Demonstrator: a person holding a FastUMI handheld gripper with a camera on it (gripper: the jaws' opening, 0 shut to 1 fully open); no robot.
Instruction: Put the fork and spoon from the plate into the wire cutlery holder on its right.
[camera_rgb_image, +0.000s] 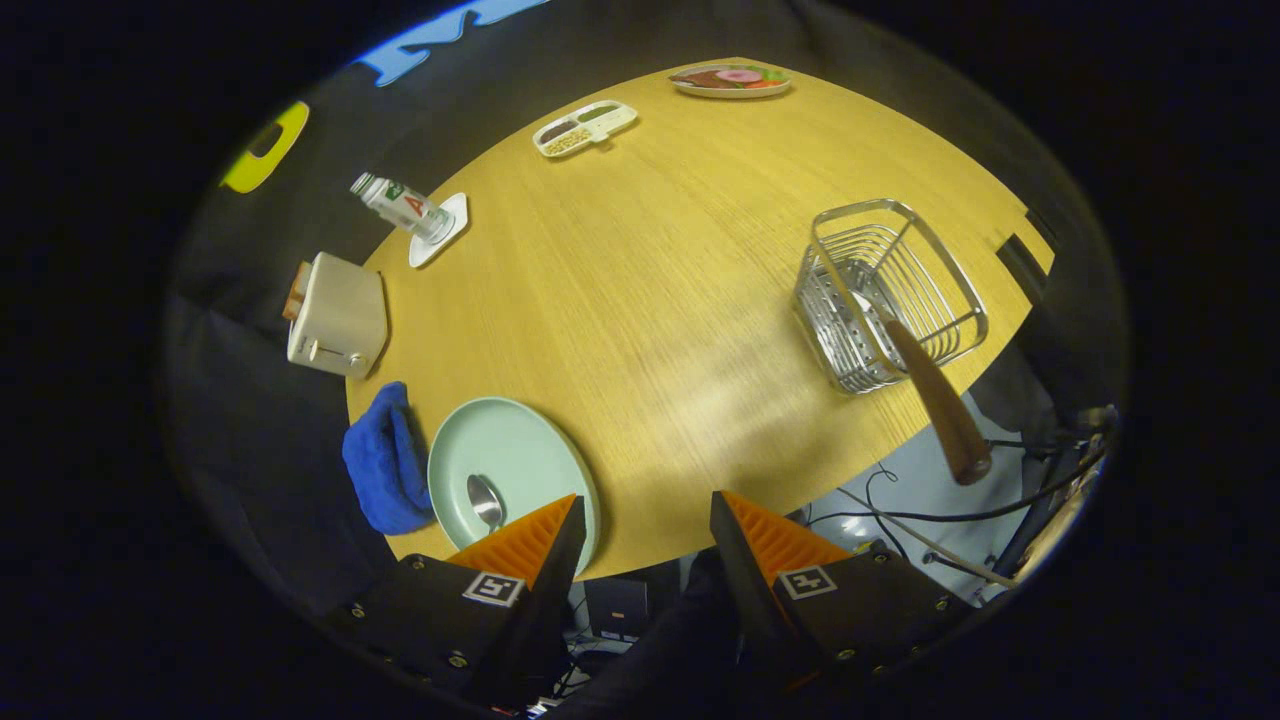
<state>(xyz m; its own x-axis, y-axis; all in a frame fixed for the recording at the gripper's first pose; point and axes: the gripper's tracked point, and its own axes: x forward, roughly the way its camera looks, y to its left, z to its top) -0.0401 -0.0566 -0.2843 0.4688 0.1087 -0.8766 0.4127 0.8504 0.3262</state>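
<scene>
On the table (700, 300), one wooden-handled utensil (935, 395) stands in the wire cutlery holder (885, 290); spoon (485, 498) remains on plate (520, 460). Tongs (648, 520) wide, empty; next: descend onto spoon.

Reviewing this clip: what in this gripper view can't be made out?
- Spoon handle on the plate: covered by a finger of the open gripper.
- Head of the wooden-handled utensil: lost among the wire cutlery holder wires.
- Divided tray contents: too small.
</scene>
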